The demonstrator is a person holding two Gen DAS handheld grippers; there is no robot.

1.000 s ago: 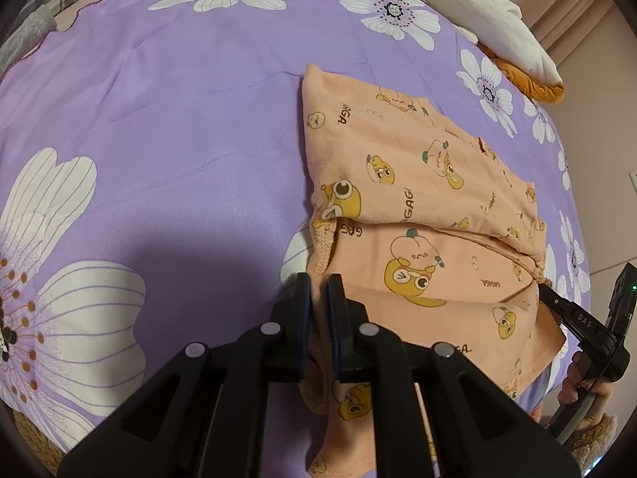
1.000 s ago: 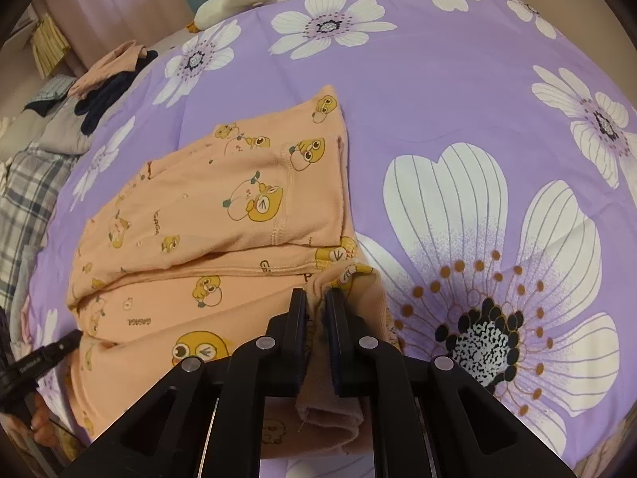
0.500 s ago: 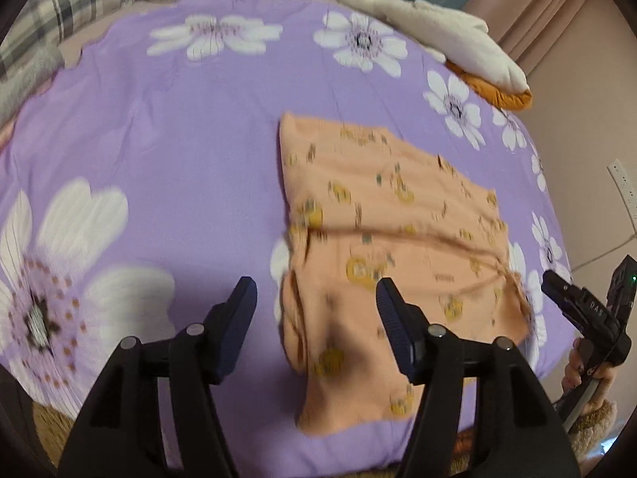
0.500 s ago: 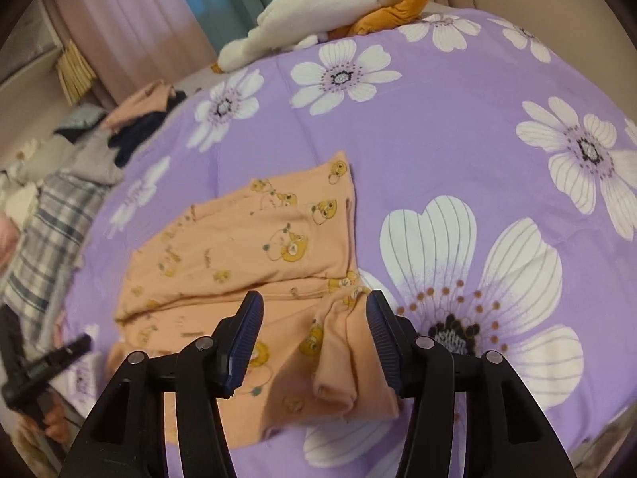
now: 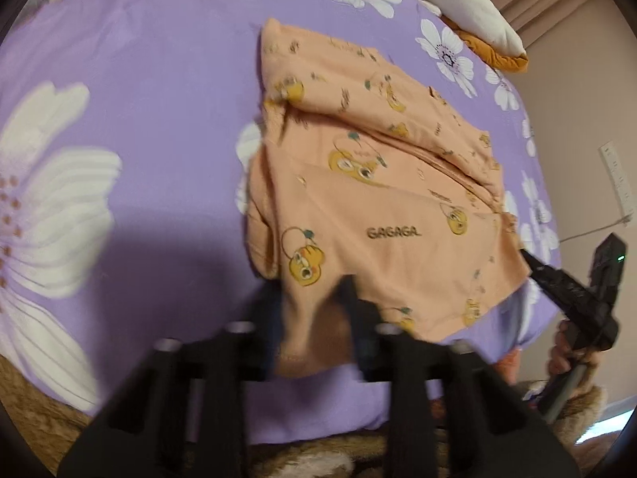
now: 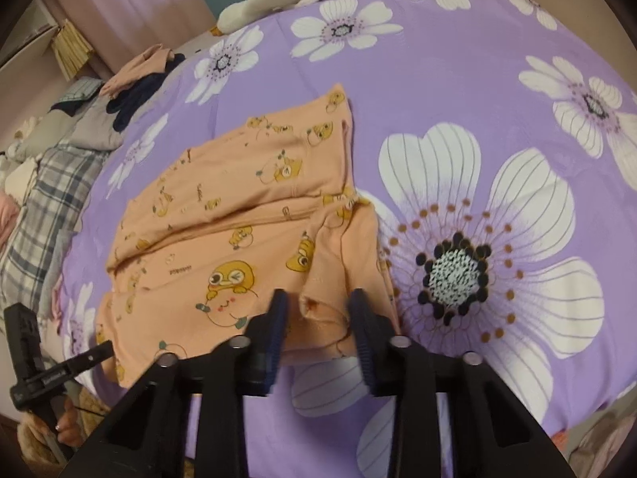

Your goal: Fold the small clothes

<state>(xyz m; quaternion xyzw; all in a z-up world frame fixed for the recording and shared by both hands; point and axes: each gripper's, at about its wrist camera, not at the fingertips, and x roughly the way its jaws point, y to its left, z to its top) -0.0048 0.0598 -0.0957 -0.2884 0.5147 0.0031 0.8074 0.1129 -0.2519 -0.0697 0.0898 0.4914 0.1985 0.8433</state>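
- Both grippers, wide apart and clear of the cloth half a second ago, have come back to the near hem of the orange garment (image 5: 378, 199). It lies part-folded on the purple flowered bed cover (image 5: 159, 99).
- Left gripper (image 5: 312, 302): its jaws have just been closing with a ridge of hem between them. Blur hides whether the pads press yet. If they bite only the top layer, the lower one will likely stay behind and the fold will open crooked.
- Right gripper (image 6: 316, 310): its jaws have just been closing too and stand narrow around a bunched corner. One pad is at the cloth; beside the other a small gap shows. A lift before they seat could let that corner slip out.
- The hem lies close to the bed's near edge, so a backward tug could drag cloth over it.
- Uneven lifting by the two hands would skew the crease and disturb the flap already folded across the middle.
- Farther off, the pile of other clothes (image 6: 131, 79) is well apart and is probably no hazard.
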